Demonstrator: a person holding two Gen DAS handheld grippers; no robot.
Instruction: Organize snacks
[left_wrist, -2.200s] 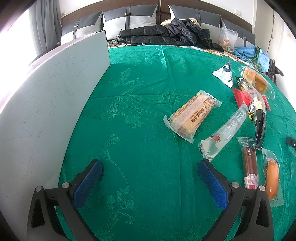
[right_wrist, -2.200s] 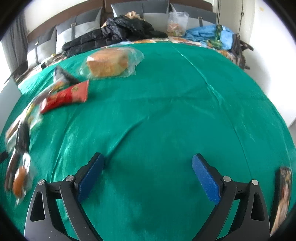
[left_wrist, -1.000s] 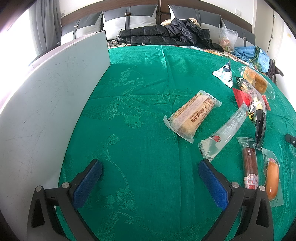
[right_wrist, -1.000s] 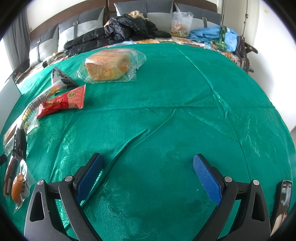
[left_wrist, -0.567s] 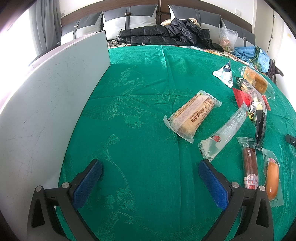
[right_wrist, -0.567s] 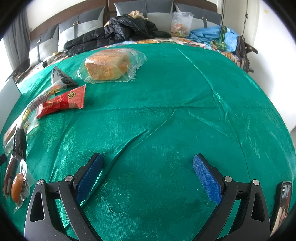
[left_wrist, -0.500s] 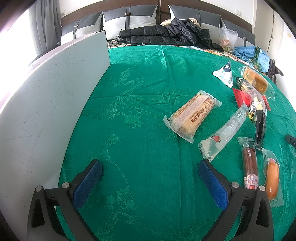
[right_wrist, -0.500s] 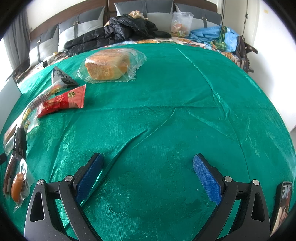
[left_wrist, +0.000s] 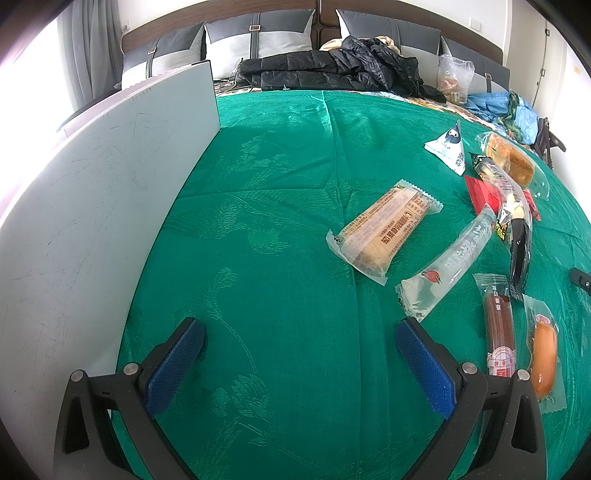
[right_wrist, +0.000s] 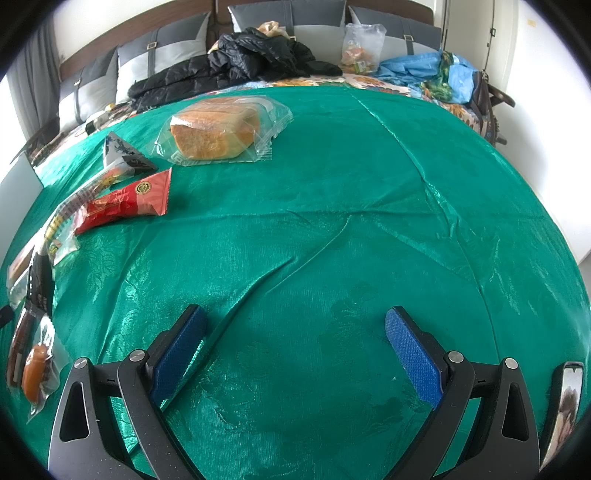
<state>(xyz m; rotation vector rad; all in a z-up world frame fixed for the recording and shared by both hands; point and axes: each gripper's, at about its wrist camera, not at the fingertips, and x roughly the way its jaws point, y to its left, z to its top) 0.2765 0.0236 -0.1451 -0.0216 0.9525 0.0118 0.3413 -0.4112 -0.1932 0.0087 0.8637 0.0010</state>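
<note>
Both grippers hang low over the green cloth (left_wrist: 280, 206) with nothing in them. The left gripper (left_wrist: 299, 354) has its jaws spread wide over bare cloth, and the right gripper (right_wrist: 293, 341) likewise stands open above a creased stretch of it.

The snacks lie scattered to the right in the left wrist view. Nearest the middle is a long bar in a clear wrapper (left_wrist: 384, 229), lying slantwise. Just beside it, further right, is a slim clear packet (left_wrist: 448, 258), then a dark sausage stick (left_wrist: 498, 328) and a small orange sausage (left_wrist: 543, 365) at the near right. Further off sit a red packet (left_wrist: 480, 194), a triangular white pouch (left_wrist: 448, 147) and a wrapped bread loaf (right_wrist: 216, 133). A tall white board (left_wrist: 96, 206) stands along the left edge of the surface.

All of these look light. The film wrappers will likely be slick and crinkly, so a pinch at a sealed end might slip; I would take the long bar across its middle, where the filling gives the jaws something firm. The loaf looks soft and would squash under a hard squeeze, so it wants a gentle grip. The thin packet lies flat, and getting a jaw under it may be fiddly.
</note>
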